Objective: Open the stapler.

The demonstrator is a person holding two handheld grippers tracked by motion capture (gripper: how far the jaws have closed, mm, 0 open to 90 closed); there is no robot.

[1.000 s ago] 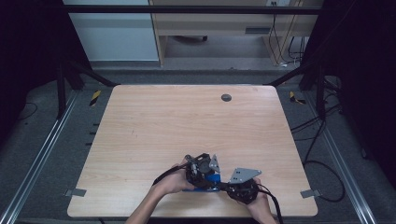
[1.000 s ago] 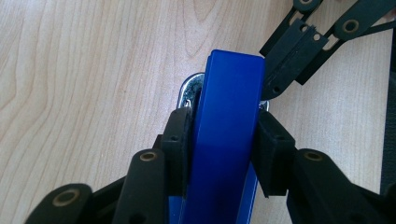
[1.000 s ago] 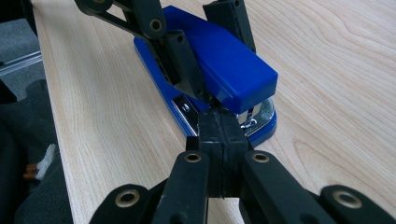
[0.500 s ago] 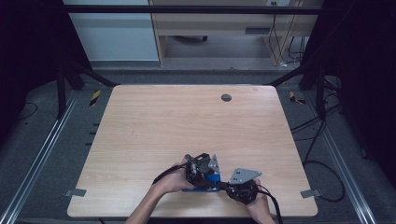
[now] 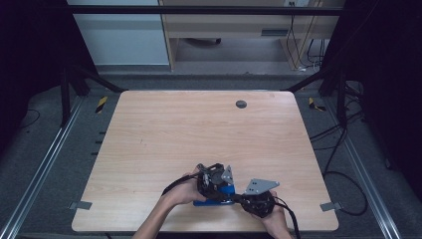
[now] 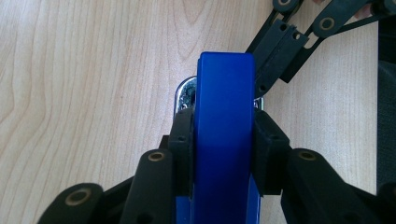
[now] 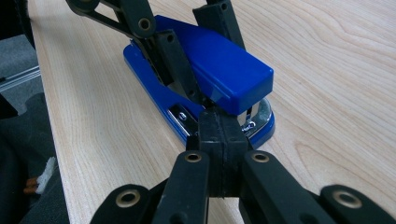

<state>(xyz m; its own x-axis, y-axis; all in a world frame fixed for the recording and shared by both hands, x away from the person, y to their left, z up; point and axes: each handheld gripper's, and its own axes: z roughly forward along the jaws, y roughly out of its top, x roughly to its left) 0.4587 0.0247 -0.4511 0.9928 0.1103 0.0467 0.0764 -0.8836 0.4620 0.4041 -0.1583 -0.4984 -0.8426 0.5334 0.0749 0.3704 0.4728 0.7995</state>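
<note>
A blue stapler (image 5: 226, 190) lies near the front edge of the wooden table (image 5: 199, 129). My left gripper (image 6: 223, 135) straddles its top arm (image 6: 224, 93) from behind. Its pads (image 6: 184, 140) press on both sides, and the jaws have just been closing with the stapler between them. My right gripper (image 7: 219, 126) is shut with nothing in it. Its tips lie against the stapler's front end (image 7: 243, 116), just under the blue top by the metal magazine. In the high view both hands meet at the stapler, the left gripper (image 5: 211, 180) on its left and the right gripper (image 5: 240, 198) on its right.
A round grey grommet (image 5: 241, 104) sits at the table's far middle. The front table edge (image 5: 199, 231) is close to both hands. Metal rails (image 5: 45, 164) run along the sides, and cables (image 5: 343, 174) lie on the floor at the right.
</note>
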